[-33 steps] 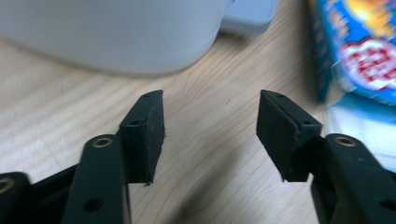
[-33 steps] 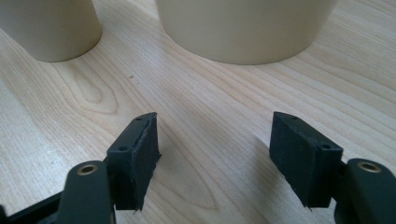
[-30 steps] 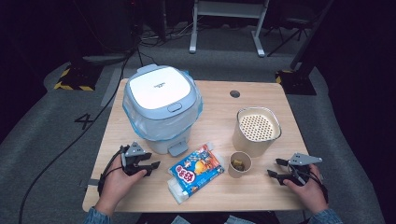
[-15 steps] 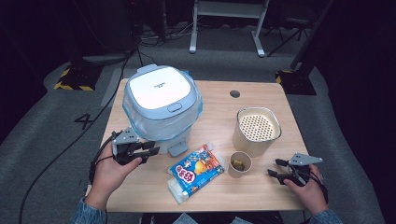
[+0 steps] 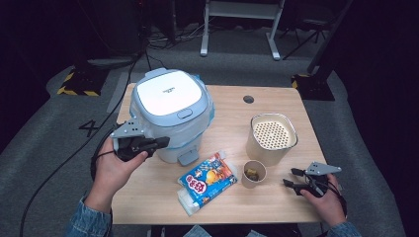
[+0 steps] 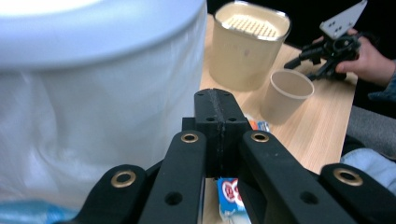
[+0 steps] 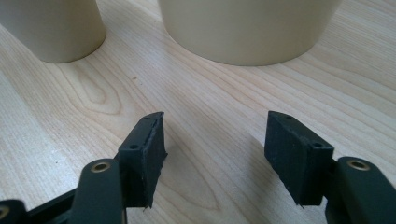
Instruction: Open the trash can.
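The left gripper [image 5: 160, 143] has just been closing; its jaws now meet on nothing, raised against the front wall of the white bin [image 5: 170, 111], with the snack packet [image 5: 207, 180] at its 4 o'clock. The right gripper [image 5: 289, 177] rests on the table [image 5: 276, 207]. The right gripper view shows its jaws parted and empty, the paper cup [image 5: 254, 174] and the perforated-lid canister [image 5: 272, 138] at 12 o'clock.

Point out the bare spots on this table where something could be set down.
The wooden table is bare at its far right corner, behind the beige perforated-lid container, and along the near left edge, before the white-and-blue lidded appliance. The near middle is crowded: the colourful snack packet, the small paper cup and that container sit close together.
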